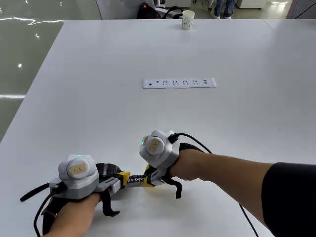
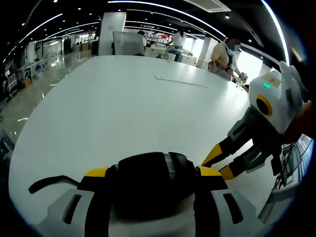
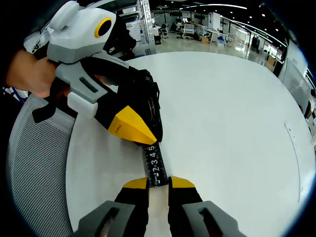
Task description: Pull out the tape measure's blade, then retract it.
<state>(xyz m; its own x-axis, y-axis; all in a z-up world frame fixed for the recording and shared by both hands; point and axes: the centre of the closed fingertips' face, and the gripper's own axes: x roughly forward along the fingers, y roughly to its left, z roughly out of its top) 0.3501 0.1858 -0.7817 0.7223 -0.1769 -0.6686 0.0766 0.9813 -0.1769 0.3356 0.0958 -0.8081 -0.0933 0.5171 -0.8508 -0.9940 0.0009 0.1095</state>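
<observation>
A black tape measure [image 2: 150, 185] sits clamped between the yellow-tipped jaws of my left gripper [image 1: 116, 178], near the table's front edge. Its case [image 3: 143, 106] faces the right gripper view, and a short length of black blade [image 3: 153, 165] with white numbers runs out of it. My right gripper [image 3: 159, 183] is shut on the blade's end. In the head view the blade [image 1: 134, 180] spans the small gap between the two grippers, and my right gripper [image 1: 148, 178] points left toward the case.
A white power strip [image 1: 179, 83] lies in the middle of the white table [image 1: 98, 98]. A paper cup [image 1: 188, 19] stands at the far edge. A mesh chair [image 3: 37, 163] is just off the table's near edge. People stand in the background.
</observation>
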